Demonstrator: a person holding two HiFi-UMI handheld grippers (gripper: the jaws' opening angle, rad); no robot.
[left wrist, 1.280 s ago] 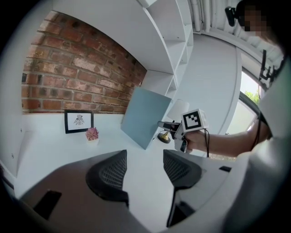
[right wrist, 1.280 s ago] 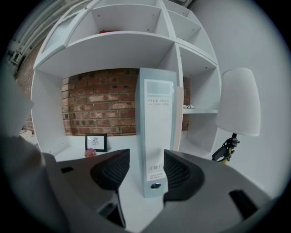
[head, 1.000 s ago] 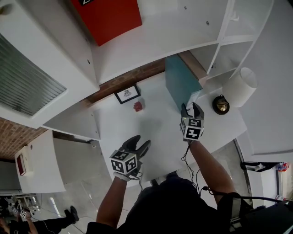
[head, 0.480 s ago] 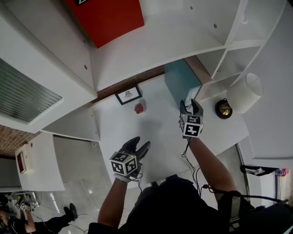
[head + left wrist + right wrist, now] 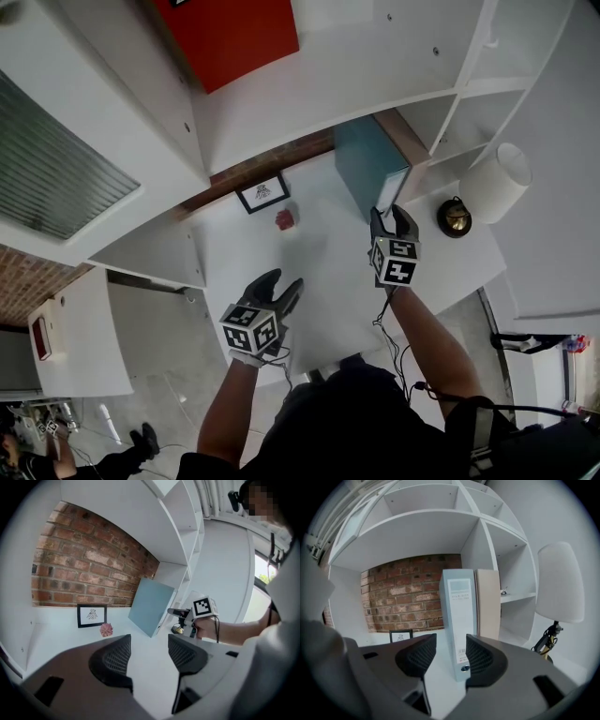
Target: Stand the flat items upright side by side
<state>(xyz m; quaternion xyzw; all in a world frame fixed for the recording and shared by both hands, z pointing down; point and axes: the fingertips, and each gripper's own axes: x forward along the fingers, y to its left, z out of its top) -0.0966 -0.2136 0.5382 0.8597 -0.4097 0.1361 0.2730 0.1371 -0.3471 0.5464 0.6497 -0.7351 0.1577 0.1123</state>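
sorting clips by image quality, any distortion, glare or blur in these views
Head view: even, soft light, only faint shadows on the white desk. Left gripper view: heavy fisheye with black corners, the shelf edges bow, and the window at right is overexposed. Right gripper view: same fisheye, the blue file box is sharp.

Pale-blue cardboard file binder [image 5: 461, 620] stands upright on white desk [image 5: 319, 272], spine out, tan binder [image 5: 488, 604] upright flush beside it.

file box [image 5: 459, 616]: pale blue | folder [image 5: 488, 604]: beige | back wall [image 5: 408, 597]: red brick
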